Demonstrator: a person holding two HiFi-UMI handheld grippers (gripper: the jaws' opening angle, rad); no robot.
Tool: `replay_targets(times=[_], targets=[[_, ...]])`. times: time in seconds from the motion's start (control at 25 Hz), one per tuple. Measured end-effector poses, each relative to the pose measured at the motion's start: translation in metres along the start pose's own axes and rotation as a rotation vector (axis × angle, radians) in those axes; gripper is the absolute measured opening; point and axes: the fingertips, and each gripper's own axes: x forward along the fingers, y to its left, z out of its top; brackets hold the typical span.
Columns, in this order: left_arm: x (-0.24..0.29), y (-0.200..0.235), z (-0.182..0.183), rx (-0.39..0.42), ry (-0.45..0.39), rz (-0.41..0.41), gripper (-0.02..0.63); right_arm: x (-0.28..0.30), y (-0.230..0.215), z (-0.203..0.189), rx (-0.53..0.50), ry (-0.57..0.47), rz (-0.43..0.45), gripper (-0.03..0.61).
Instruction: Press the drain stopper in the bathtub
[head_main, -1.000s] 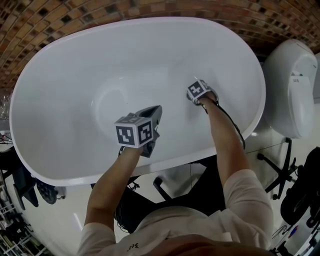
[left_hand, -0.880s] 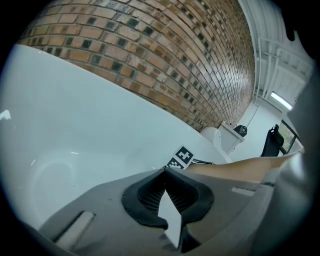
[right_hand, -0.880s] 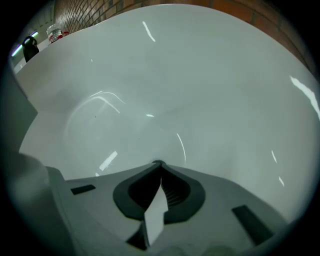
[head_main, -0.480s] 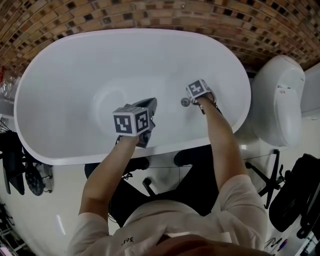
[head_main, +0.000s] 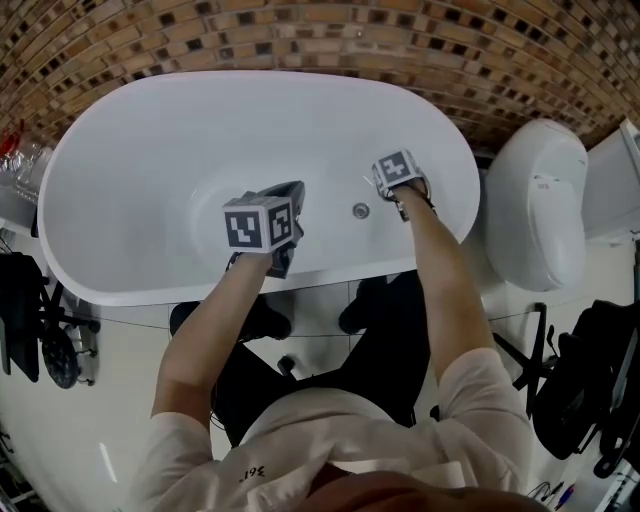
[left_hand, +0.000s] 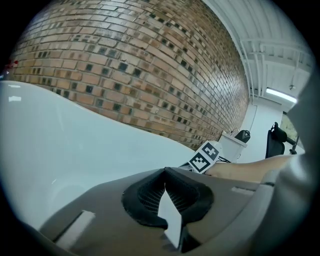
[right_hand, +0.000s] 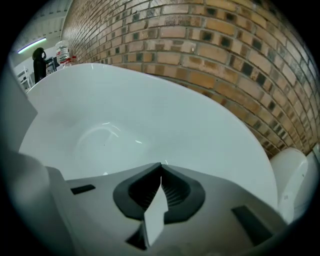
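Two hand-held grippers are held inside the white oval bathtub (head_main: 140, 150). The left gripper (left_hand: 164, 172) is seen with its jaws closed tip to tip, nothing between them; the right gripper (right_hand: 161, 167) is closed likewise. The small round metal drain stopper (head_main: 361, 210) is seen on the tub floor between them, nearer the right gripper.

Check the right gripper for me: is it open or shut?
Shut. In its own view the right gripper has its jaws meeting at the tips, nothing between them; it is beside the drain stopper.
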Motion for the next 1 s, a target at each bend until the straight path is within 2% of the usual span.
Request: replay_targets(times=[0.36, 0.6, 1.0], targets=[[-0.038, -0.026, 0.032, 0.060, -0.076, -0.009, 0.005, -0.069, -0.010, 0.017, 0.007, -0.082, -0.048, 0.014], [-0.064, -0.033, 0.050, 0.089, -0.130, 0.017, 0.005, -0.109, -0.009, 0.027, 0.024, -0.137, -0.066, 0.014], [-0.098, -0.056, 0.064, 0.122, -0.184, 0.016, 0.005, -0.171, -0.003, 0.045, -0.003, -0.245, -0.113, 0.014]])
